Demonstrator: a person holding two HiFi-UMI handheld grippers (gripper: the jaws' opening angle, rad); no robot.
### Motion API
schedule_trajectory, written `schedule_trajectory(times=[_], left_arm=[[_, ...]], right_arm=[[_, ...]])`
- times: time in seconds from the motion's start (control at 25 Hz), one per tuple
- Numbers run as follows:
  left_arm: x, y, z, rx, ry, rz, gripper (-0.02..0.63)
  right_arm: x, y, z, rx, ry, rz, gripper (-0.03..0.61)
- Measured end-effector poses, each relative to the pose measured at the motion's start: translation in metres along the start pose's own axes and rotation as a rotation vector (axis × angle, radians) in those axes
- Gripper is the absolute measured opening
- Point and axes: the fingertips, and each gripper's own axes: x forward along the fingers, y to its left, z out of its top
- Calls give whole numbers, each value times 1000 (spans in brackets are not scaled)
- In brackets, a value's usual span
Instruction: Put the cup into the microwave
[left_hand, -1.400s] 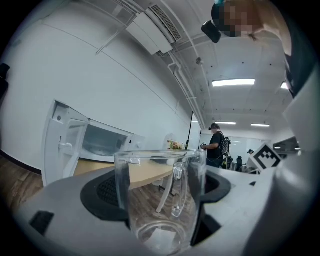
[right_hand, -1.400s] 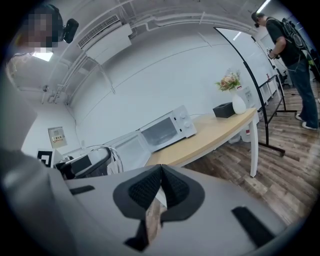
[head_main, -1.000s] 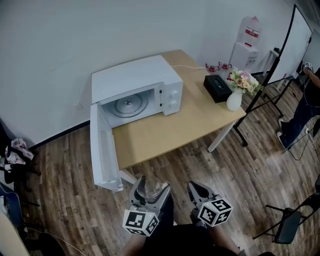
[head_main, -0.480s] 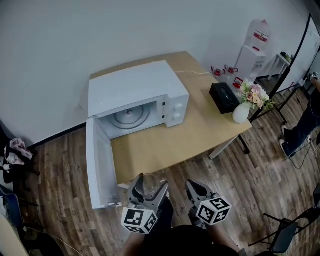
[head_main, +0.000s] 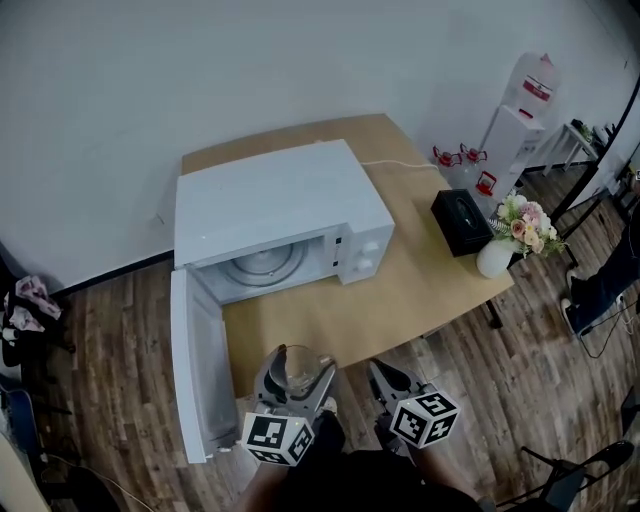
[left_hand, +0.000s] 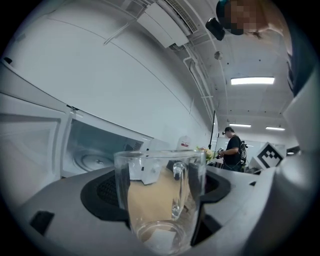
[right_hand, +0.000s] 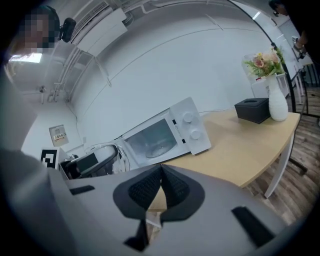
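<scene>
Cup (left_hand: 159, 197): clear glass with a handle, empty, upright, clamped between the pads of the left claw (head_main: 297, 370). It is held low, just short of the desk (head_main: 400, 290) edge and in front of the microwave (head_main: 280, 205). Microwave door (head_main: 192, 370) is swung wide open to the left, and the cavity holds a glass turntable (head_main: 262, 268). Right claw (right_hand: 160, 177) has its pads pressed together on nothing, just beside the left one. Desk is light wood against a white wall, with a black box (head_main: 461, 222) and a white vase of flowers (head_main: 497, 255) at its right end. Floor (head_main: 110, 330) is wood plank. Person (left_hand: 233, 150) stands far back.
</scene>
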Motion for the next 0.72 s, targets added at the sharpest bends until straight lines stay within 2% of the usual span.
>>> schedule_trajectory(times=[0.4,0.72], left_arm=[[43,45,13,-14,-15,39,400],[57,69,17,2,-32,69,400]], right_arm=[[63,-11,25,-29,42,43,-8],[92,-17,34,-41,49,57,-8]])
